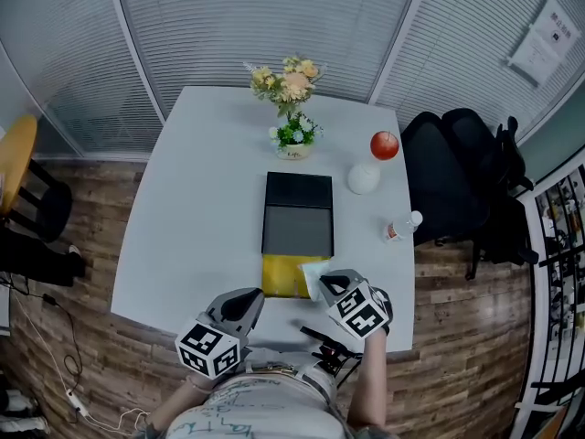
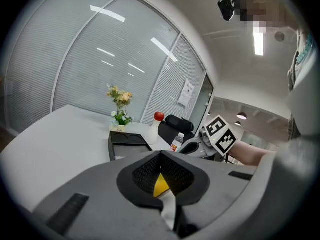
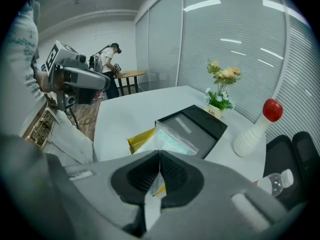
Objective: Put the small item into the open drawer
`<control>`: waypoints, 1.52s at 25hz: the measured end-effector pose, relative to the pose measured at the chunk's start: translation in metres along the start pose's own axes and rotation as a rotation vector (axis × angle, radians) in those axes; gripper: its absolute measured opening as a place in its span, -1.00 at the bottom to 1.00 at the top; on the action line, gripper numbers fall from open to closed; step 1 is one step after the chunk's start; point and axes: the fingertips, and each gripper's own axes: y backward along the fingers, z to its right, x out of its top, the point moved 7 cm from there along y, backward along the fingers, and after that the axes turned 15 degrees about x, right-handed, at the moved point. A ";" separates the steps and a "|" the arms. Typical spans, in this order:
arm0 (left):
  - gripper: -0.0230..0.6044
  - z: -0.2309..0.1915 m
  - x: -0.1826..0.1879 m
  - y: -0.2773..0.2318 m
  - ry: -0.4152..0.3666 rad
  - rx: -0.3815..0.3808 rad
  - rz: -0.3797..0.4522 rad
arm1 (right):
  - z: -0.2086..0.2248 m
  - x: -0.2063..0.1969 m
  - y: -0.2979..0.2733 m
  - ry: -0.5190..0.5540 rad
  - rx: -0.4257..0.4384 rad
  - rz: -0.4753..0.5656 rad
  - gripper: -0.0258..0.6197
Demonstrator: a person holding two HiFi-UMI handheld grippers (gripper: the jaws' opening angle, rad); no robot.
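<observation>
Status: pick is done, place is not. Right tool (image 1: 322, 283) is clamped on the near edge of the small item, a clear plastic bag (image 1: 313, 271) with something pale green inside. The right gripper view shows the jaws pressed together with the film pinched between the pads and the rest of the bag sticking out ahead of them. The yellow drawer (image 1: 283, 277) is already pulled out of the near end of the black box (image 1: 298, 210) and stands open, so no opening step is left. The bag is in the air over the drawer's right side, near the front. From the right gripper view it seems to reach past the drawer toward the box front, and I can't tell whether its far end touches anything. It doesn't look seated in the drawer yet. Left tool (image 1: 256, 295) sits at the near left corner of the drawer with its jaws together at the tips. Yellow shows in the gap behind them in the left gripper view, probably the drawer. I can't say whether it's pinching the drawer edge or just parked beside it. Remaining, as I read it: lower the bag until it's inside the drawer walls, let go, and pull the right tool clear. Nothing on the white surface (image 1: 201, 208) is in the way. The flower pot (image 1: 294, 140), the white vase (image 1: 364, 178) and the bottle (image 1: 402, 227) are all well apart from the drawer.
</observation>
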 end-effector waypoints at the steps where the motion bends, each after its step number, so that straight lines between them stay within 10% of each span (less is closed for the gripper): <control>1: -0.94 -0.004 0.001 0.002 -0.001 -0.001 -0.001 | -0.002 0.003 -0.004 0.002 0.004 -0.001 -0.91; 38: -0.94 -0.048 0.017 -0.004 -0.021 -0.040 -0.011 | 0.007 0.017 -0.083 -0.042 0.049 -0.079 -0.91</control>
